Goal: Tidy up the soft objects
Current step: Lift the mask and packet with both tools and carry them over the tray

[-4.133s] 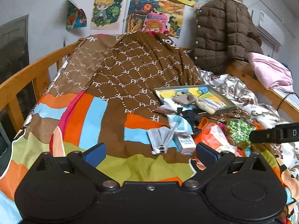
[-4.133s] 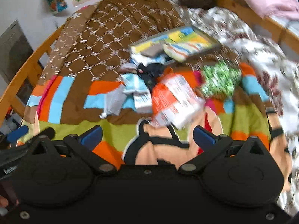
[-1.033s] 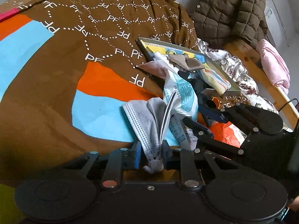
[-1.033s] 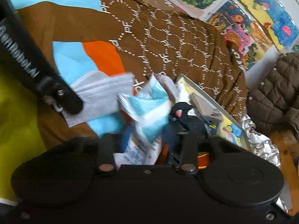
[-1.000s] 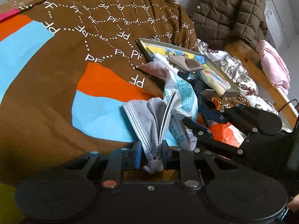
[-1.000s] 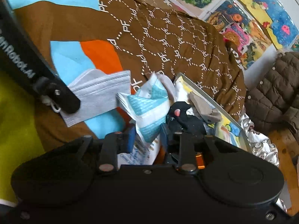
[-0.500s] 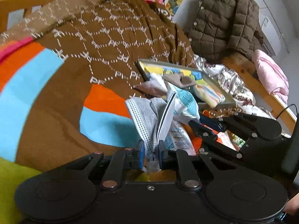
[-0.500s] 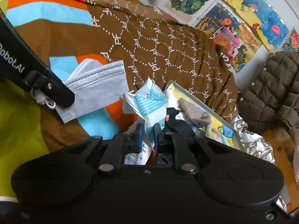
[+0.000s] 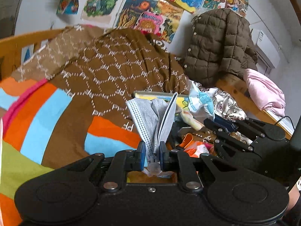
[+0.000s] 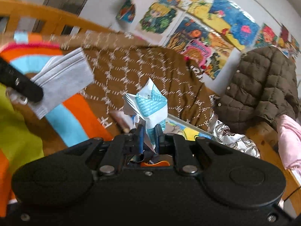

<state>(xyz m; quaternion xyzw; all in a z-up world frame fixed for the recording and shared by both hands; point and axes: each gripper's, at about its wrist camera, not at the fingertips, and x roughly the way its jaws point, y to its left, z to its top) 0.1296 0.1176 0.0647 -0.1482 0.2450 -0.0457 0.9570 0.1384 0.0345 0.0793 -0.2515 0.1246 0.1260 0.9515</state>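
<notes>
Both grippers are pointing forward and slightly downward over a bed covered by a patchwork blanket of brown lattice print with orange, blue and green patches (image 9: 105, 79). The left gripper (image 9: 152, 155) is sitting to the left, and the right gripper (image 10: 149, 136) is sitting just beside it on the right, its black body showing in the left wrist view at the right edge.

A flat rectangular tray with a colourful cartoon print and a grey rim (image 9: 150, 94) is lying on the blanket ahead of the grippers. What is lying inside it is mostly hidden behind the held things; it seems to be holding some pale cloth pieces. Between the tray and the grippers a small heap of oddments is lying on the blanket, including an orange plastic packet (image 9: 195, 147).

The left fingers (image 9: 140, 155) are standing narrow, pinching the lower end of a grey folded pleated face mask (image 9: 152, 116), which is rising upright and fanning out above them, clear of the blanket. The right fingers (image 10: 140, 138) are standing nearly closed, clamping the bottom of a crumpled white and blue printed wrapper (image 10: 148, 107), which is sticking up above them, also off the bed.

A brown quilted puffer jacket (image 9: 218, 45) is hanging at the head of the bed beside a pink cloth (image 9: 263, 90) draped on the wooden rail.
</notes>
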